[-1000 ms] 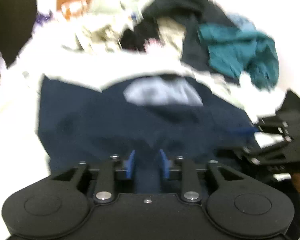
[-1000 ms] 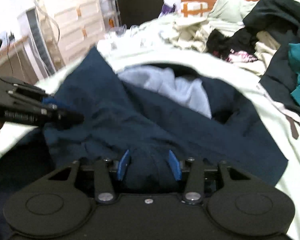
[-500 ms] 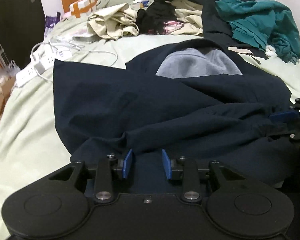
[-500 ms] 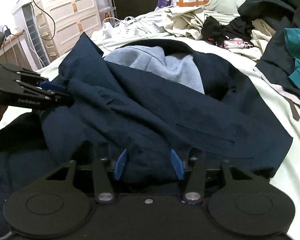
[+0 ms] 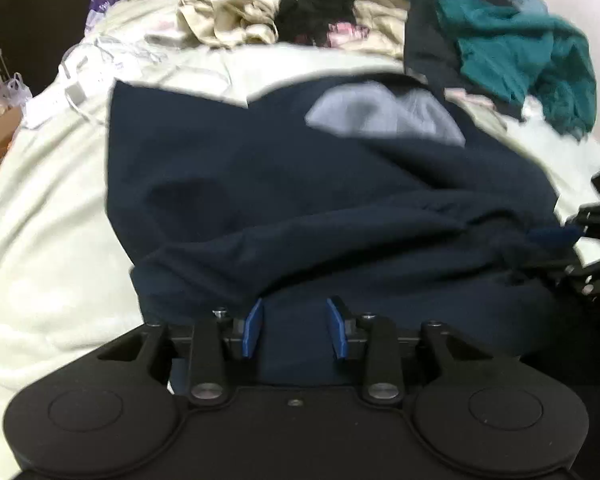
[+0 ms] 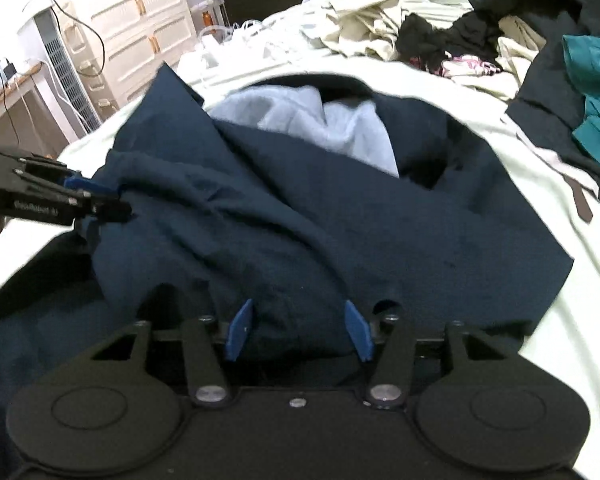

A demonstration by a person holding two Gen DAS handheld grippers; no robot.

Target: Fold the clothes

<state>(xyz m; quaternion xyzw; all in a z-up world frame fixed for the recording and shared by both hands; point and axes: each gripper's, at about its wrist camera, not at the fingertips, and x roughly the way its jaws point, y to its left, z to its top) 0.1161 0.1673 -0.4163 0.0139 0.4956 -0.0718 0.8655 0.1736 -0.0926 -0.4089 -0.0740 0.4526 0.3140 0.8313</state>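
Note:
A navy garment (image 5: 260, 184) with a pale grey lining (image 5: 380, 120) lies spread on the light green bed sheet (image 5: 52, 220). My left gripper (image 5: 294, 320) is shut on the garment's near edge, and navy cloth fills the gap between its blue pads. In the right wrist view the left gripper (image 6: 116, 200) bites a gathered fold at the left. My right gripper (image 6: 298, 320) holds a bunch of the same navy garment (image 6: 380, 232); its jaws are opening with cloth still between them. Seen from the left wrist, the right gripper (image 5: 560, 240) has folds running into its tip.
Unfolded clothes lie heaped at the far end of the bed: a teal garment (image 5: 520, 60), beige pieces (image 5: 228, 16) and black ones (image 6: 440, 36). A power strip with cables (image 5: 72, 92) lies at the far left. White drawers (image 6: 140, 20) stand beside the bed.
Both grippers have sunk toward the bed with the navy cloth still in them. The right gripper's pads stand wider apart than before.

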